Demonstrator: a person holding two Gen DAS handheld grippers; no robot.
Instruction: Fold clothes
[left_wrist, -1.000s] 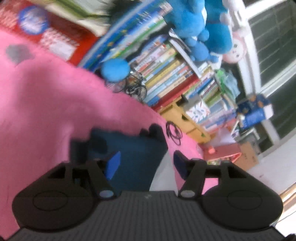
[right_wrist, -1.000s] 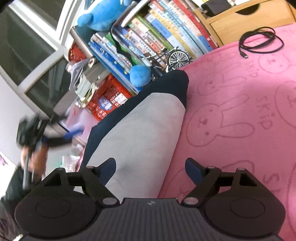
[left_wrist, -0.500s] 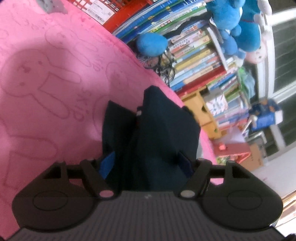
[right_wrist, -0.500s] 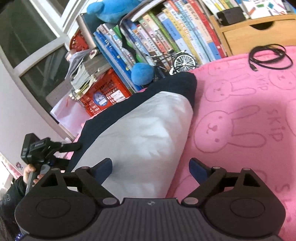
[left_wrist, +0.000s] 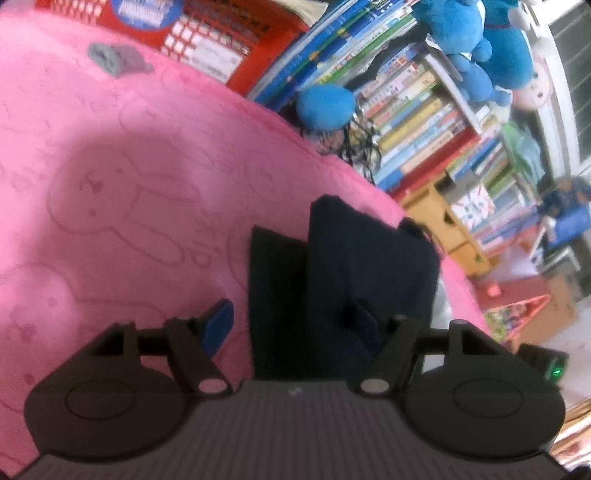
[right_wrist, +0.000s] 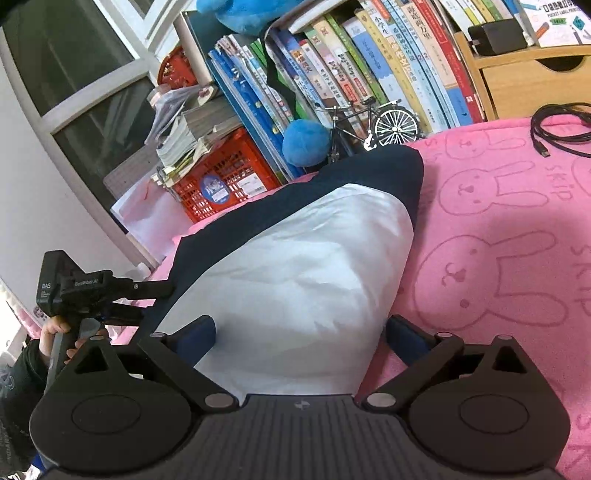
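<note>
Since a second ago our right gripper (right_wrist: 301, 338) has been spreading wide over the navy-and-white garment (right_wrist: 295, 273) at frame centre, gripping nothing; our left gripper (left_wrist: 291, 325) straddles its navy fold, partly open.

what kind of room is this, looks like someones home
Probably a child's bedroom or study: a pink bunny blanket, rows of books and blue plush toys by a window.
</note>
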